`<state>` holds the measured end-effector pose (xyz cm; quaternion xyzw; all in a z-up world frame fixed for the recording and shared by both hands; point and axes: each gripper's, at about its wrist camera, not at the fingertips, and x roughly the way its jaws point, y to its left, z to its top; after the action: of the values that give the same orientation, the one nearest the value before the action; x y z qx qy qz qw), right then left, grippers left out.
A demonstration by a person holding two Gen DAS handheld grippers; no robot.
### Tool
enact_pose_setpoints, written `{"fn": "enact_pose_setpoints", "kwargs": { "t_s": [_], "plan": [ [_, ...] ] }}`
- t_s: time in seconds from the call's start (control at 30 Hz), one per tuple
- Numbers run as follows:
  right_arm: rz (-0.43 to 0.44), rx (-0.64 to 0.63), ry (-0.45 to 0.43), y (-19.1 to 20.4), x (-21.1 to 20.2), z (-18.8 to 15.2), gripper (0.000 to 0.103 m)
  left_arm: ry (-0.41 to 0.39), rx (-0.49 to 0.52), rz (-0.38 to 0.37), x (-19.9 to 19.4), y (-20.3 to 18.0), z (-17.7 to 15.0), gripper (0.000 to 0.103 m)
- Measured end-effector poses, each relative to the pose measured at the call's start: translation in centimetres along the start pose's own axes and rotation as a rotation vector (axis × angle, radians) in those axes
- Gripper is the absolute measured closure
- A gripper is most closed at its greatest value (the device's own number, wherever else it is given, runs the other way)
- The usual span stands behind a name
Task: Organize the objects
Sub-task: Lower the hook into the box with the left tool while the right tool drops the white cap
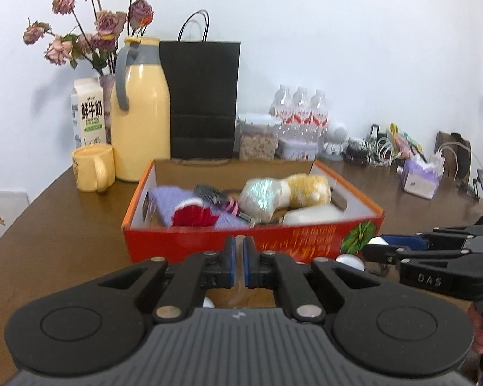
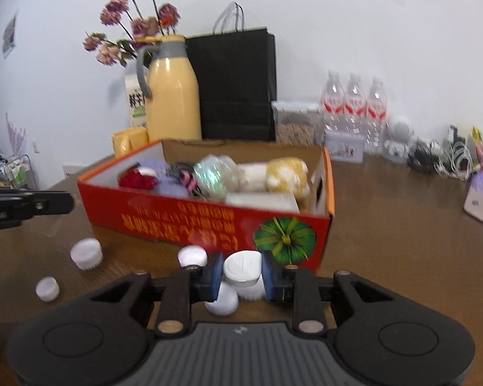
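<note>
Clamped between the right gripper (image 2: 242,271) fingers, a white cap (image 2: 243,269) sits low over the counter (image 2: 386,241), the red box (image 2: 206,222) just ahead and above, while the left gripper (image 1: 240,265), fingers nearly closed and empty, waits alongside.

left gripper (image 1: 240,262): my black linkage arms, blue pads, silver pivot pins, ribbed grey housing
right gripper (image 2: 242,271): same build, "DAS" embossed on its side
hand (image 1: 480,328): bit of skin showing
</note>
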<state>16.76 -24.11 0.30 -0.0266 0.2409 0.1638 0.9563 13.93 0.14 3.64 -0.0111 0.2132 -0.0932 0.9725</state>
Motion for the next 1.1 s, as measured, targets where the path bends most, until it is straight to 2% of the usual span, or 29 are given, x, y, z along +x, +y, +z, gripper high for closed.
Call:
{"fn": "enact_pose_setpoints", "kwargs": {
  "t_s": [0.23,0.53,0.63,0.73,1.07,1.1],
  "plan": [
    [0.015,-0.027,-0.075,1.1,1.2,3.5,0.078,-0.046,-0.028,0.001,2.4,-0.2,2.9,0.098],
    [-0.011,-0.013,-0.085,1.1,7.6,6.7,0.078,-0.054,-0.092,0.034,8.9,1.1,5.5,0.098],
    [-0.023,0.026,-0.080,0.4,9.8,6.5,0.078,-0.033,-0.118,0.071,11.3,1.7,5.7,0.098],
    [-0.014,0.044,-0.035,-0.4,11.0,5.5,0.078,0.004,-0.096,0.076,12.7,1.9,4.9,0.098],
    [-0.035,0.070,-0.001,-1.0,11.1,4.7,0.076,-0.004,-0.067,0.123,12.6,1.3,3.7,0.095],
    [-0.038,0.071,0.002,-1.0,11.1,4.7,0.075,-0.012,-0.066,0.132,12.4,1.4,3.7,0.092]
  ]
}}
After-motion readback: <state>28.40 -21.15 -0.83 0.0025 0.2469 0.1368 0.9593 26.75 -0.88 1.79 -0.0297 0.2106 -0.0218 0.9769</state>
